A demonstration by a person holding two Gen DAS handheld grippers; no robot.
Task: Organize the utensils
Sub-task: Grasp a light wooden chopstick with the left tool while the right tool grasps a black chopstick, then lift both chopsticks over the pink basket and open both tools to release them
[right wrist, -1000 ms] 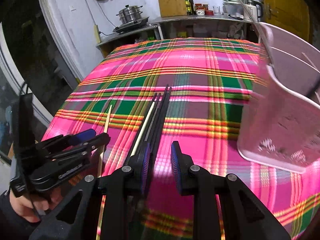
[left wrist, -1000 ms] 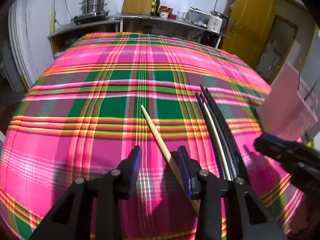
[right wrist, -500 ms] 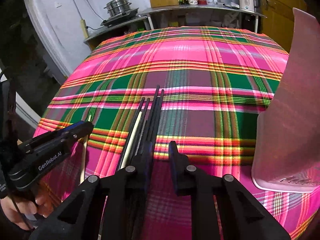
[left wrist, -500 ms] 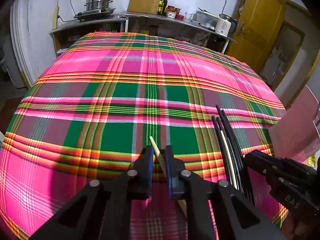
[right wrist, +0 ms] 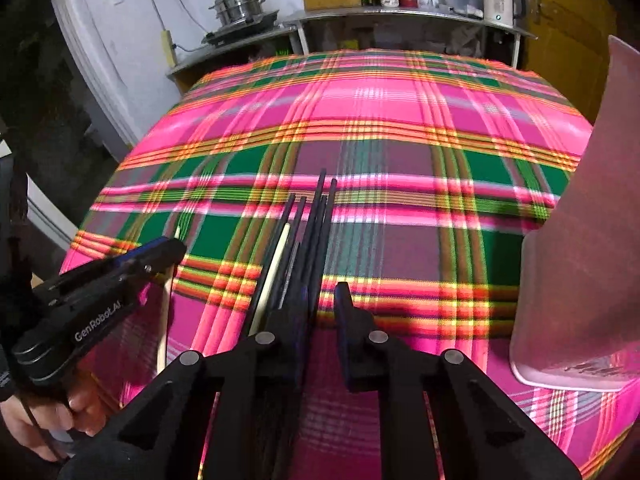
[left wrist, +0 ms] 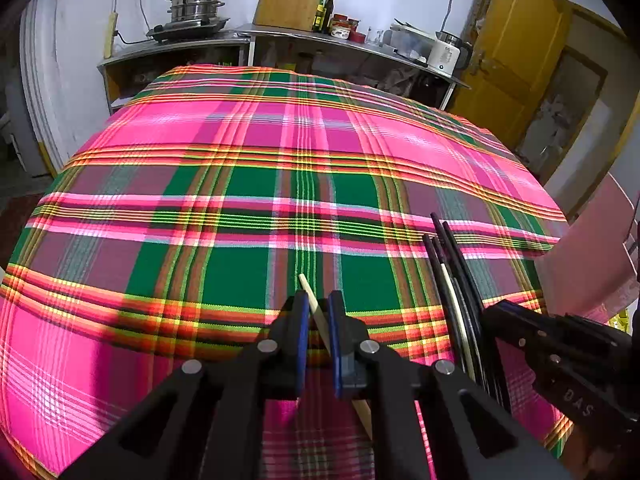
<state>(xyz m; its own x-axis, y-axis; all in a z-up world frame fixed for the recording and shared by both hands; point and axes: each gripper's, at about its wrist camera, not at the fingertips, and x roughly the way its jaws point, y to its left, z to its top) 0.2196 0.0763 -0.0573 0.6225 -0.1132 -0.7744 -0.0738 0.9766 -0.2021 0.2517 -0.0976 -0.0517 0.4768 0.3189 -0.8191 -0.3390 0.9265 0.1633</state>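
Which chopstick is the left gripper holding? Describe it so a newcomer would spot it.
On the plaid tablecloth, left of the bundle of dark chopsticks, lies a single chopstick with the left gripper shut on it. It alone is pale wood and lies apart.

both wrist cameras look steeply down along their fingers, close over the plaid tablecloth (left wrist: 248,184); both share the chopstick bundle (right wrist: 308,232) and far counter (right wrist: 400,14).

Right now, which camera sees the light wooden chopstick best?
The left wrist view: the wooden chopstick runs up between the left gripper's pads, tip showing. The right wrist view shows only slivers behind that gripper.
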